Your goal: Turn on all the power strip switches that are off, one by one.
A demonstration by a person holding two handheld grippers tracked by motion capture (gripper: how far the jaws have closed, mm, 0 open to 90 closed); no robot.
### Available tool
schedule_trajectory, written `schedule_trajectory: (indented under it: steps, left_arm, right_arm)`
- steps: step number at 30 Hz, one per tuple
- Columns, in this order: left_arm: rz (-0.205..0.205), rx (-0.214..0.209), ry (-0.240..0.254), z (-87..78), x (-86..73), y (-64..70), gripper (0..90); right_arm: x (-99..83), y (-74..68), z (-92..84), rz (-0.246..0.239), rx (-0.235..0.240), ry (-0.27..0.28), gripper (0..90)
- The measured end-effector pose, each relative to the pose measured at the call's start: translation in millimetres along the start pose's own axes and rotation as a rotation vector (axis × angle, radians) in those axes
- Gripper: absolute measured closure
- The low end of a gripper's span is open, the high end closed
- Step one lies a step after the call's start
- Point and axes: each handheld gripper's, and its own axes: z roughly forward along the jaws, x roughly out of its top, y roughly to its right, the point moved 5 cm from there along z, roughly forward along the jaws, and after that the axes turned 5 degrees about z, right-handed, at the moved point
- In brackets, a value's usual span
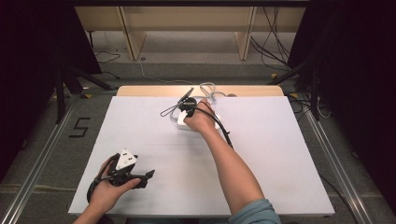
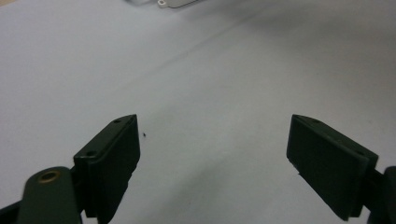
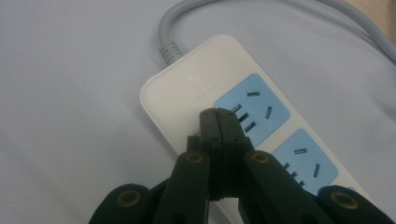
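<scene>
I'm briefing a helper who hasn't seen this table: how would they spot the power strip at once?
Start at the white table and look to its far edge, under the person's right hand. There lies the power strip, a white, rounded bar. Its pale blue socket panels and the thick grey cord leaving one end set it apart.

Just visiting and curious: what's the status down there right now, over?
Left gripper idle, jaws open over bare table. Right gripper jaws shut, tips at the white power strip, near its blue socket. Nothing in the way.
</scene>
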Motion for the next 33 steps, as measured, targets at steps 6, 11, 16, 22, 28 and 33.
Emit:
schedule_trajectory:
  steps: [6, 11, 16, 22, 28, 33]
  left_arm:
    - [0.0, -0.001, -0.003, 0.4, 0.1, 0.0, 17.2]
    - [0.003, -0.003, -0.005, 0.2, 0.2, 0.5, 17.2]
    - [0.007, -0.005, -0.003, 0.1, 0.5, 0.7, 17.2]
    - [0.0, -0.001, 0.0, 0.4, 0.4, 0.1, 17.2]
    - [0.0, -0.004, -0.001, 0.5, -0.2, -0.2, 17.2]
    - [0.0, -0.005, -0.001, -0.4, -0.4, -0.9, 17.2]
  right_arm:
    - [-0.1, -0.8, 0.4, -0.002, -0.012, 0.0, 90.0]
    - [-0.8, -2.3, 0.9, 0.003, -0.023, -0.009, 90.0]
    - [-0.7, -2.6, 0.9, 0.006, -0.026, -0.004, 90.0]
    - [-0.9, -1.0, 0.9, 0.012, -0.013, 0.005, 90.0]
    - [-2.1, -0.1, 0.3, 0.029, 0.003, 0.012, 90.0]
    - [-3.2, -0.9, -1.1, 0.055, 0.042, 0.036, 90.0]
